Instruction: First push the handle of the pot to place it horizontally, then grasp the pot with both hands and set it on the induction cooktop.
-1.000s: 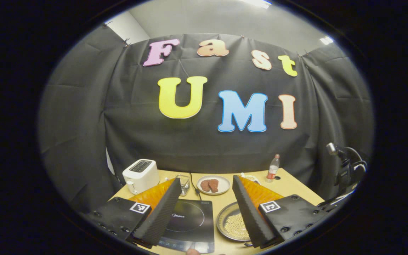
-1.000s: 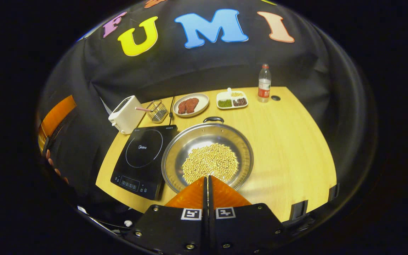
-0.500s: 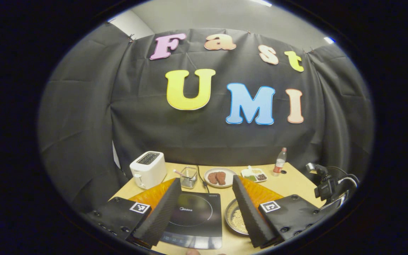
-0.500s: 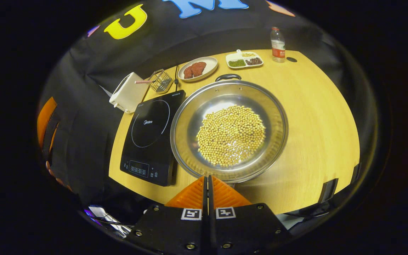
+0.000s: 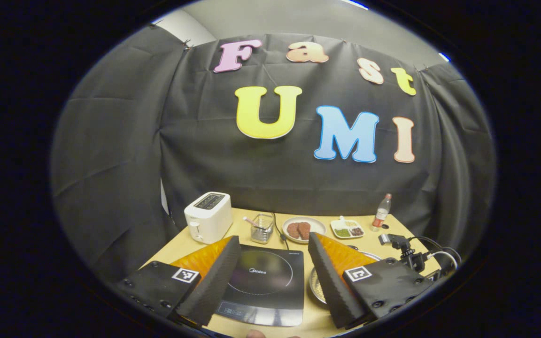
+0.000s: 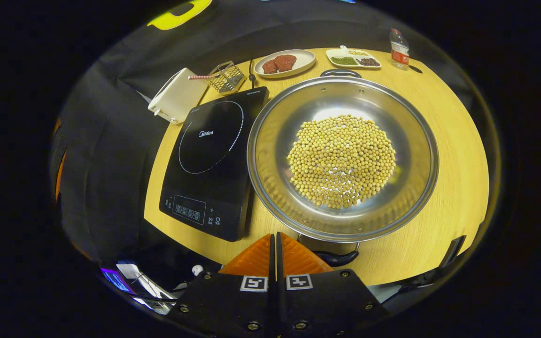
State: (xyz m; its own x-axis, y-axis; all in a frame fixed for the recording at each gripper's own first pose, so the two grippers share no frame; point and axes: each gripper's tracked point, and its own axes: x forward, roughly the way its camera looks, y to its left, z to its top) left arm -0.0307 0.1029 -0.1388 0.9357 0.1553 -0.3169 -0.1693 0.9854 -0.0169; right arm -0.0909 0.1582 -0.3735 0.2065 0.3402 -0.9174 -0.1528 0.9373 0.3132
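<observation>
Pot of shiny round steel [image 6: 406, 188], wide and shallow with a heap of yellow soybeans [image 6: 341, 162] in its middle, is sitting on the pale wooden tabletop [image 6: 458, 141] just beside the right edge of the black glass induction cooktop [image 6: 209, 159], not on it. One black loop handle [image 6: 340, 72] is pointing toward the far side of the tabletop and the other [image 6: 338, 257] toward the near edge. The right tongs [image 6: 274, 237] are hovering just beside that near handle with their fingers pressed together on nothing. The left tongs [image 5: 274, 251] are hanging well above the near edge with their fingers spread wide apart, the cooktop [image 5: 266, 286] lying between them in the left gripper view. Along the back are standing a white toaster [image 5: 208, 217], a small wire basket [image 6: 226, 76], a plate of brown meat slices [image 6: 284, 63], a white divided dish [image 6: 352, 57] and a clear plastic bottle [image 6: 398, 42].
</observation>
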